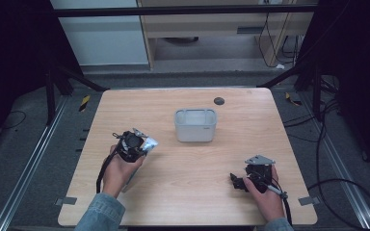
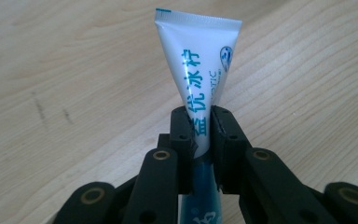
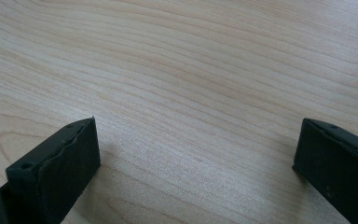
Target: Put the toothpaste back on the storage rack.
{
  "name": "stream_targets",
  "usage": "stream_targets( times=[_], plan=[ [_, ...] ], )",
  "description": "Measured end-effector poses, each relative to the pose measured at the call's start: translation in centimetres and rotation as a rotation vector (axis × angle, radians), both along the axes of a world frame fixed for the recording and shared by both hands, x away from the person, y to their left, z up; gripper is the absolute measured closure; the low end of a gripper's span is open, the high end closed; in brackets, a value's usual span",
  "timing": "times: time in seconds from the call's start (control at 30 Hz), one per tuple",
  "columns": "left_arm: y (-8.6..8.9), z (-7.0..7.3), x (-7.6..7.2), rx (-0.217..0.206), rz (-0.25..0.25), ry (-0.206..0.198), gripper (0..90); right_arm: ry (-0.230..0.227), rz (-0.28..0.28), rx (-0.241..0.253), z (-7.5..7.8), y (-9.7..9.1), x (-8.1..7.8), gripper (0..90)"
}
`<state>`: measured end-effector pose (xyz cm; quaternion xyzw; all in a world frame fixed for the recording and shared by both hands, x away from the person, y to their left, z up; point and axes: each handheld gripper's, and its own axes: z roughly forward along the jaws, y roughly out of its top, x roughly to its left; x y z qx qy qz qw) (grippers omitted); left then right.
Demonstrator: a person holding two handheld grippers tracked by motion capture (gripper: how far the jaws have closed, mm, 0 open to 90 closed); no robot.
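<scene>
the left gripper point(image 2: 200, 135) is clamping its black jaws on a white squeeze tube with teal lettering point(image 2: 198, 70), holding it over the light wooden table point(image 1: 183, 163), left of the grey rectangular plastic bin point(image 1: 195, 125). the right gripper point(image 3: 196, 149) is sitting low over bare wood, jaws spread wide.

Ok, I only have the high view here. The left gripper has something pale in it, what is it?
Observer: A white tube with teal print, clamped between the left gripper jaws.
Operator: Which end sticks out?
Observer: The flat crimped end points away from the jaws, over the table.
Operator: And the right gripper?
Observer: The right gripper is open, jaws wide apart with bare wood between them.
</scene>
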<state>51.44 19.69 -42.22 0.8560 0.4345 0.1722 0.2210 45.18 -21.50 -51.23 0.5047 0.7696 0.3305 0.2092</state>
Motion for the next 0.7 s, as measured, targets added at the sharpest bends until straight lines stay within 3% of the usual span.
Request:
stream_targets(
  times=[0.17,0.7],
  plan=[
    [1.0,1.2,-0.3,-0.04,0.019,-0.026,80.3,-0.001,0.001,-0.002,0.0,0.0,0.0,0.4],
    [2.1,5.4,-1.5,-0.09,0.033,-0.141,81.7,-0.001,0.001,-0.002,0.0,0.0,0.0,0.4]
  ],
)
